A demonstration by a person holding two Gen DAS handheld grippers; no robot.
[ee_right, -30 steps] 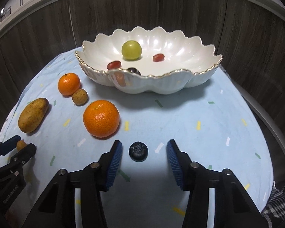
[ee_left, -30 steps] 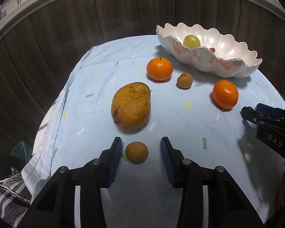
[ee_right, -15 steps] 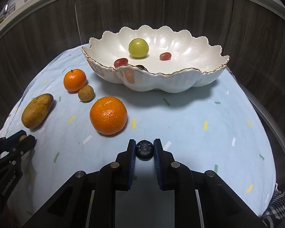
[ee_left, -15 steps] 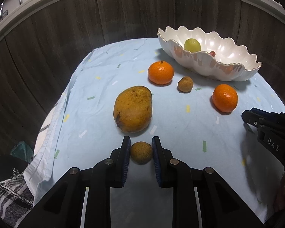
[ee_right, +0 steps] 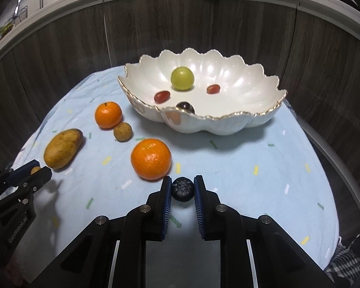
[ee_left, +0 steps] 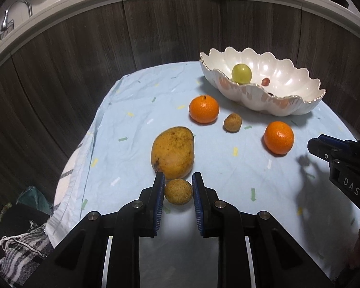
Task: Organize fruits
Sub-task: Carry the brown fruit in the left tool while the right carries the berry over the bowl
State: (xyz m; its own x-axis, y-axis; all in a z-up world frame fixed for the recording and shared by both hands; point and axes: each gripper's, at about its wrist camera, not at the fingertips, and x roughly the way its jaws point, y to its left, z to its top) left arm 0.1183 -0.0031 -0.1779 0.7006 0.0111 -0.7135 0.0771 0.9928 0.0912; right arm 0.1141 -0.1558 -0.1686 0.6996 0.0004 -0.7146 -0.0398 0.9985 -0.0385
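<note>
Gripping a small round brownish fruit (ee_left: 178, 191) between its blue pads, the left hand-held gripper (ee_left: 178, 192) is clamped on it just in front of the mango (ee_left: 172, 152); whether fruit still touches the cloth can't be told. Right hand-held gripper (ee_right: 182, 189) is likewise clamped on a dark blueberry-like fruit (ee_right: 183, 189), pads pressing both sides, w/ a big orange (ee_right: 151, 159) just beside its left finger. Worktop (ee_right: 252, 158) wears a light blue cloth w/ small coloured arrows. White scalloped bowl (ee_right: 228, 123) w/ gold rim sits toward the far side; inside: a green round fruit (ee_right: 182, 78), two small red ones (ee_right: 162, 96) (ee_right: 213, 89) & a dark one (ee_right: 185, 107) near the front wall. On the cloth left of the bowl: a smaller orange (ee_right: 108, 115) w/ another small brown fruit (ee_right: 123, 131) just beside it, apparently touching in the right wrist view, apart in the left one. Mango lies further left, well apart from the bowl. In the left wrist view the right hand-held gripper shows at the right edge; in the right wrist view the left one shows at the lower left w/ a bit of its brown fruit visible between the tips. Dark wood panels stand behind the worktop.
</note>
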